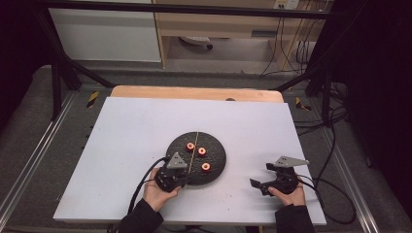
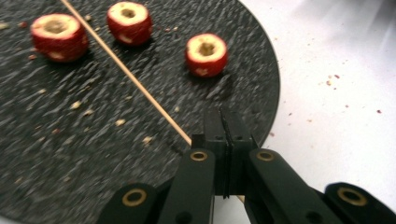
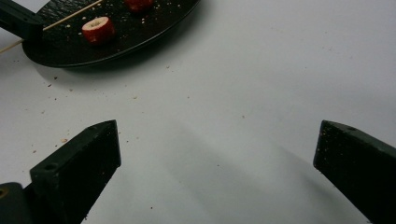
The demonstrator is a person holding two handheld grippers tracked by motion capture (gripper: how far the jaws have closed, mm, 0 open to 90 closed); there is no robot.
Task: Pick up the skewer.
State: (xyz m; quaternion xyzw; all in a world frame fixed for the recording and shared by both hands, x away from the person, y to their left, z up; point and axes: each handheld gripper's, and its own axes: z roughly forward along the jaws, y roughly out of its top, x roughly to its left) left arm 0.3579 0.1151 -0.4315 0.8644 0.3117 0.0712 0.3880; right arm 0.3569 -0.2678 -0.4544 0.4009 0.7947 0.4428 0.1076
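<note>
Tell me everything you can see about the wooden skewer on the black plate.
The wooden skewer is a thin, pale, straight stick lying flat across the round black plate. It runs between the red fruit pieces without visibly touching them, and nothing is threaded on it. The left tongs are shut on its near end, at the plate's edge.

A rectangular table with a pale wooden top (image 1: pixel 197 92) is covered by a large white sheet (image 1: pixel 136 141). Directly on the sheet, just right of centre and toward six o'clock, lies a round black stone-textured plate (image 1: pixel 216 158). Fine reddish and brown crumbs (image 2: pixel 334 79) are scattered on the sheet at the plate's three o'clock side.
</note>
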